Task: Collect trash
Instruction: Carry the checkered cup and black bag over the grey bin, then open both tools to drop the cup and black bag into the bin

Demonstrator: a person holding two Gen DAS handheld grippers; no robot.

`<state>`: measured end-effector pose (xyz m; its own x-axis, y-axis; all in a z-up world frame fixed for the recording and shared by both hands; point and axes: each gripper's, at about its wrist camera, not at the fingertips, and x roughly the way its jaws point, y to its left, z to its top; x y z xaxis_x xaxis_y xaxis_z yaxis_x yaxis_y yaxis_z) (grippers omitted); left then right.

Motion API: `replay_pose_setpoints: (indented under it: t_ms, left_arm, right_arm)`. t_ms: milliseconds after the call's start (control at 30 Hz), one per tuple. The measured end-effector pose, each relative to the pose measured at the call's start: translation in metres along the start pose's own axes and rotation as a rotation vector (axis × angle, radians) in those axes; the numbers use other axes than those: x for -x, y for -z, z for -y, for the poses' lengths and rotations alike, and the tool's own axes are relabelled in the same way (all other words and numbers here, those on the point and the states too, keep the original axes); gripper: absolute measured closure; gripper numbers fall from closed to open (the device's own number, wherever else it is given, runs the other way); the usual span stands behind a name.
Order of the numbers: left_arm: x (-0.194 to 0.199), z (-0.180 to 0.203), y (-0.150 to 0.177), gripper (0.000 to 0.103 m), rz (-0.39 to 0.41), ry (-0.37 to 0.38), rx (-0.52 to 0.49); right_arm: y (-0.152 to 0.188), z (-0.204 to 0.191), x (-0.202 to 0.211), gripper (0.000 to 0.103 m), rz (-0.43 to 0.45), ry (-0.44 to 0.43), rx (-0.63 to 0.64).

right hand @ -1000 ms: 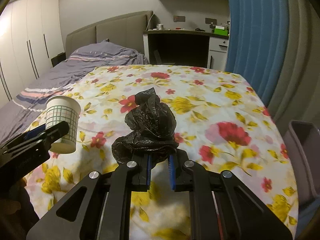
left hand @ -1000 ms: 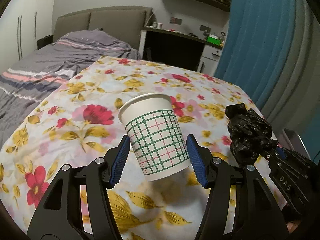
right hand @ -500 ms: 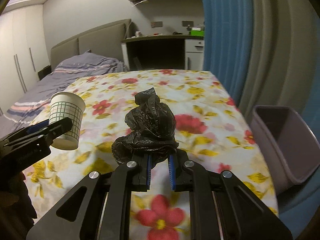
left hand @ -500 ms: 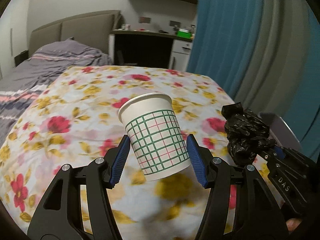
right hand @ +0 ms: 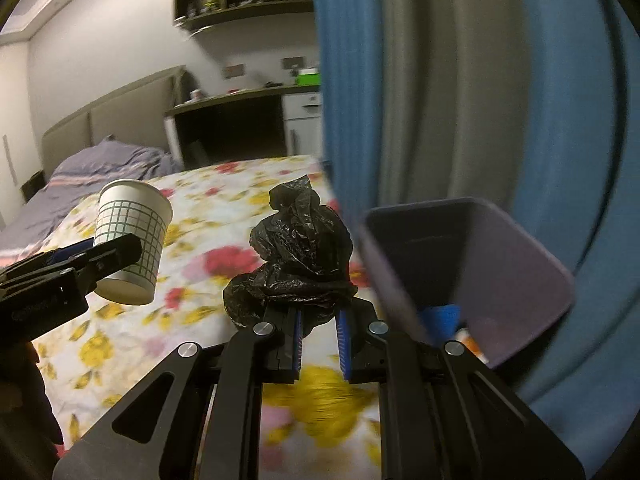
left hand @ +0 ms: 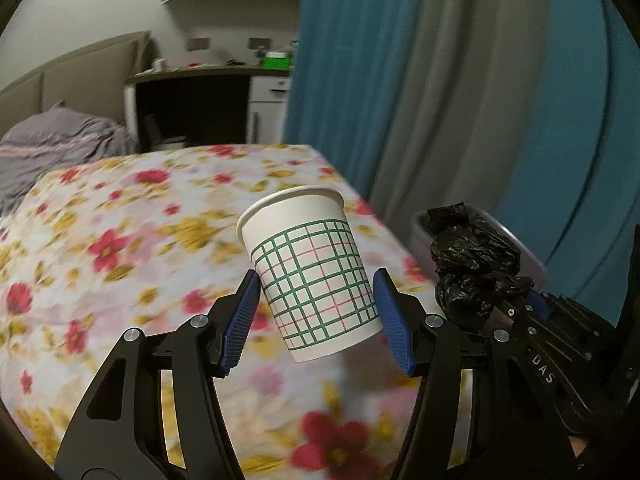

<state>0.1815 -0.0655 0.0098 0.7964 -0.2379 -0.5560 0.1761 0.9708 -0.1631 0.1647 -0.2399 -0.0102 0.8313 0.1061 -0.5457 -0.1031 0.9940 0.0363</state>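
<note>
My left gripper (left hand: 316,312) is shut on a white paper cup (left hand: 310,280) with a green and red grid, held tilted above the flowered bedspread (left hand: 120,264). The same cup (right hand: 132,240) shows at the left of the right wrist view. My right gripper (right hand: 318,330) is shut on a crumpled black plastic bag (right hand: 300,256), carried just left of the grey-purple trash bin (right hand: 532,280). In the left wrist view the bag (left hand: 472,264) hangs in front of the bin's rim (left hand: 516,240).
The bin stands off the bed's right edge, against blue and grey curtains (right hand: 440,100); blue and orange items (right hand: 452,320) lie inside it. A desk (left hand: 200,100) and headboard (right hand: 120,120) stand at the far end, with a purple duvet (right hand: 104,164) on the left.
Both grippers have swung right across the bed, each keeping its load. The bin, at the frame edge before, now sits close beside the black bag, and the curtains fill the right side.
</note>
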Motion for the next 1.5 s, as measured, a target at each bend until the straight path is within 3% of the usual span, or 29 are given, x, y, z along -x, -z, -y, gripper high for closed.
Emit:
replay_pose_setpoints:
  t_ms: [600, 933, 1267, 1367, 1500]
  left_arm:
    - [-0.058, 0.117, -0.029, 0.046, -0.02, 0.203, -0.128]
    - [-0.105, 0.148, -0.029, 0.045, -0.088, 0.3, -0.107]
    - [-0.135, 0.164, -0.026, 0.045, -0.172, 0.374, -0.058]
    - [-0.143, 0.166, -0.023, 0.044, -0.195, 0.386, -0.047]
    - [-0.149, 0.171, -0.02, 0.044, -0.22, 0.409, -0.041]
  right_arm:
    - [0.001, 0.103, -0.006, 0.088, 0.01, 0.195, -0.165]
    - [0.011, 0.125, -0.026, 0.087, -0.046, 0.226, -0.196]
    - [0.016, 0.133, -0.04, 0.086, -0.087, 0.201, -0.212]
    - [0.017, 0.132, -0.04, 0.08, -0.087, 0.215, -0.197]
    - [0.023, 0.138, -0.035, 0.062, -0.081, 0.205, -0.203]
